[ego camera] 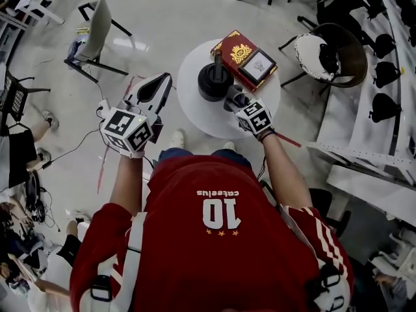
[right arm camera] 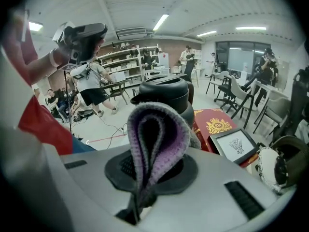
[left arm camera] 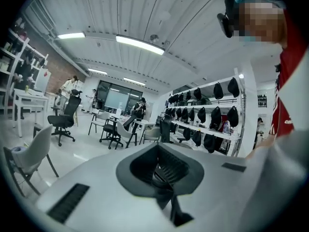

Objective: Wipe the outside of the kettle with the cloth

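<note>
Two grippers in play, and only one is doing the work. The right gripper [ego camera: 237,101] has its fingers clenched on a folded purple-and-grey cloth [right arm camera: 157,139], whose loop stands up right in front of the black kettle [right arm camera: 164,93]. That kettle sits on the round white surface [ego camera: 195,112], with a red box [ego camera: 245,58] just beside it on the far right. The left gripper [ego camera: 158,88] hangs well off to the left over the floor, fingers closed on nothing and aimed out at the room.

I'd call this the approach: the cloth is in hand, but I can't tell whether it touches the kettle wall. The next move calls for pressing the cloth onto the kettle's near side and sweeping round it. Nothing steadies the kettle, so a firm push could slide or turn it. The left gripper may need to come in and brace it.
</note>
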Action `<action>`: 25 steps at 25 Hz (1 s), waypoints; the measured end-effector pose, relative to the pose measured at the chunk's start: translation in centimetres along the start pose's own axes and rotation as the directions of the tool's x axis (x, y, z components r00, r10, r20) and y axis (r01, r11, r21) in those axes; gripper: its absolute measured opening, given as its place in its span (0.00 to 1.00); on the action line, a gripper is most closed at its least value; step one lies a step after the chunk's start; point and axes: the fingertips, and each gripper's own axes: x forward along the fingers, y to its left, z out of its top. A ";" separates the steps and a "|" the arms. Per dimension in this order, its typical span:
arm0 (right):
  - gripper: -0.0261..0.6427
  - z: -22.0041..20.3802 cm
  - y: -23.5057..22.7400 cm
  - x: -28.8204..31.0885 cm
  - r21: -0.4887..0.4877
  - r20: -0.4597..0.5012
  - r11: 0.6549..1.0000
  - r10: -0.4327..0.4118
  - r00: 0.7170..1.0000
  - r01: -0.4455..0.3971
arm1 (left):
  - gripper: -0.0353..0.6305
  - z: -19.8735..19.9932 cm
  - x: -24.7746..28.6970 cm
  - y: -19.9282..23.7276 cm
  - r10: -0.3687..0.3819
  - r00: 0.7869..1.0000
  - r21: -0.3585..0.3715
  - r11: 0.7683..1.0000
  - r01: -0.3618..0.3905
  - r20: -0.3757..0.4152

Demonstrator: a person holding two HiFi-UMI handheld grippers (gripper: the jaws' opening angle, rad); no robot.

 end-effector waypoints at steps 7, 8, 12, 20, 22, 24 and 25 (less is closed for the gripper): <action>0.10 0.3 2.5 1.1 0.037 -0.025 0.999 -0.006 1.000 0.007 | 0.06 0.4 0.8 1.7 -0.100 0.995 -0.046 0.994 0.100 0.010; 0.11 0.5 2.7 1.3 0.047 -0.025 0.999 -0.012 1.000 0.013 | 0.06 0.6 0.8 2.2 -0.113 0.993 -0.064 0.991 0.114 0.017; 0.11 1.1 3.6 2.2 0.097 -0.019 0.995 -0.039 0.999 0.041 | 0.06 0.7 1.0 3.7 -0.158 0.987 -0.058 0.986 0.158 0.005; 0.11 2.3 5.1 4.0 0.226 0.009 0.970 -0.090 0.996 0.086 | 0.06 0.5 1.7 6.4 -0.264 0.963 -0.045 0.964 0.262 -0.050; 0.11 2.7 5.4 4.5 0.258 0.019 0.962 -0.102 0.995 0.094 | 0.06 0.6 1.9 7.0 -0.286 0.957 -0.046 0.958 0.284 -0.055; 0.10 3.0 5.7 5.0 0.282 0.021 0.954 -0.114 0.993 0.103 | 0.06 0.7 2.0 7.7 -0.304 0.951 -0.048 0.952 0.302 -0.058; 0.11 3.2 5.9 5.2 0.294 0.021 0.950 -0.120 0.993 0.109 | 0.06 0.8 2.1 7.9 -0.313 0.948 -0.048 0.950 0.310 -0.059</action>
